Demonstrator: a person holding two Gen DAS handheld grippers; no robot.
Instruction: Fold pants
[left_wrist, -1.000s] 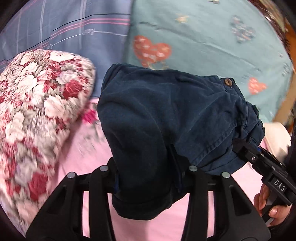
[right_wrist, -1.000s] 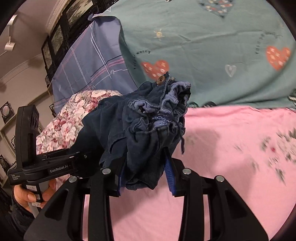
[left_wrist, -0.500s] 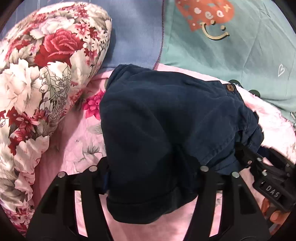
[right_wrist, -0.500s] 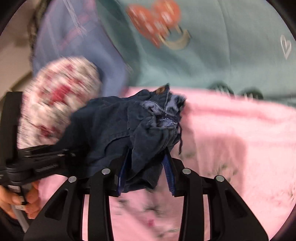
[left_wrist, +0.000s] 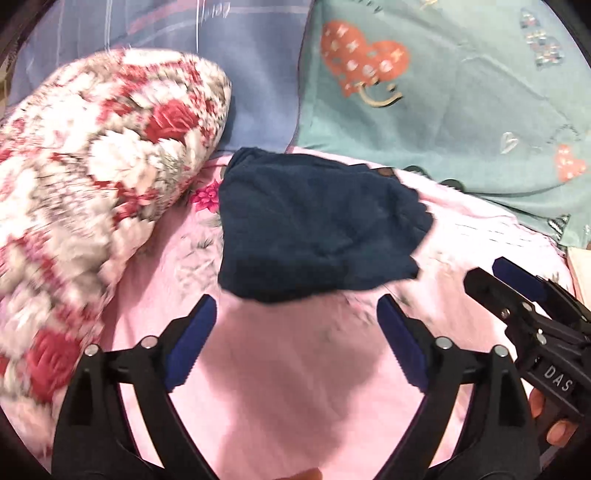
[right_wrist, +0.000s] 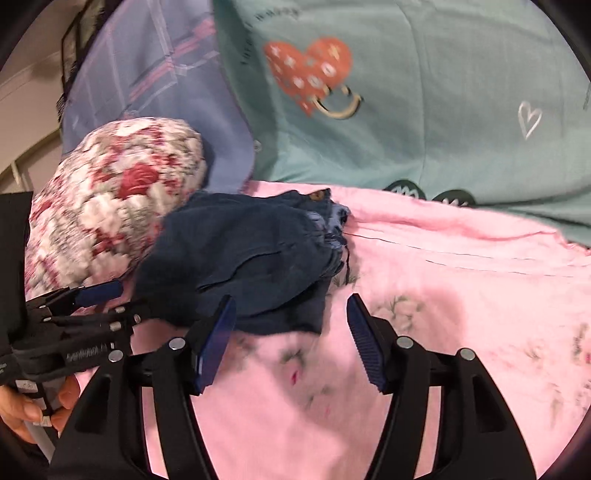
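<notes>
Both the left hand-held gripper (left_wrist: 295, 332) and right hand-held gripper (right_wrist: 290, 328) gape empty before folded pants (left_wrist: 317, 229) on the pink sheet (left_wrist: 295, 387).

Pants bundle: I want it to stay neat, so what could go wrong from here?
The pants lie loose on the pink sheet, both claws open. The stacked layers and bunched waistband look uneven and may slump apart. The floral pillow sits right beside the bundle and could nudge it. The left claw is close enough to snag it.

Both the left hand-held gripper (left_wrist: 295, 332) and right hand-held gripper (right_wrist: 291, 328) now stand spread, no longer clamping the folded navy pants (left_wrist: 317, 229), which now lie released on the pink bed sheet (left_wrist: 295, 387).
</notes>
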